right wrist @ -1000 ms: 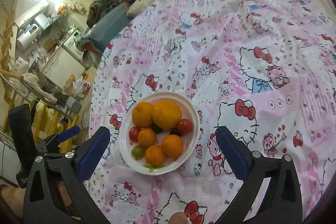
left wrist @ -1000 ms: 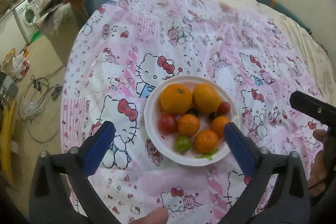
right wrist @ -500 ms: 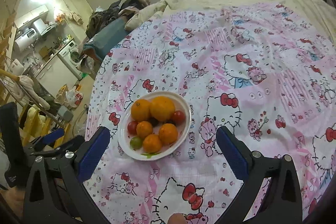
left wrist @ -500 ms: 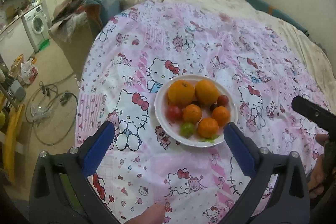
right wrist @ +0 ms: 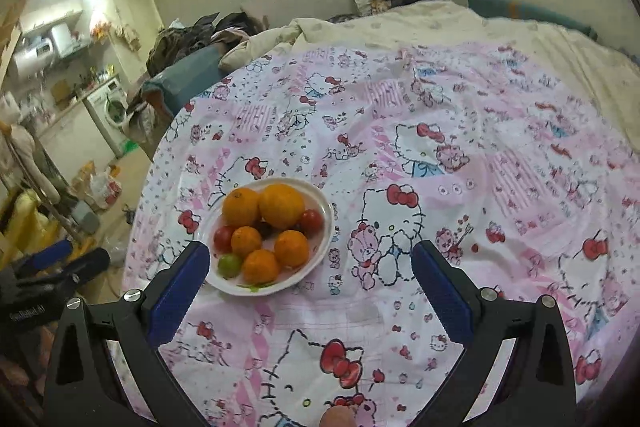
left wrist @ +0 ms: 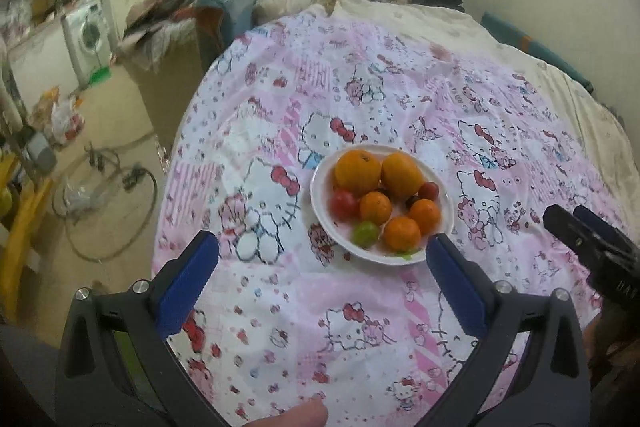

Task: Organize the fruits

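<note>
Both hand-held grippers further back from fruit plate w/ oranges — left, right jaws wide apart

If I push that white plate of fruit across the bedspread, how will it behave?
The white plate sits on soft, wrinkled bedspread, so it would probably drag and tilt rather than slide. The round oranges are piled loosely, so some would likely roll off.
</note>
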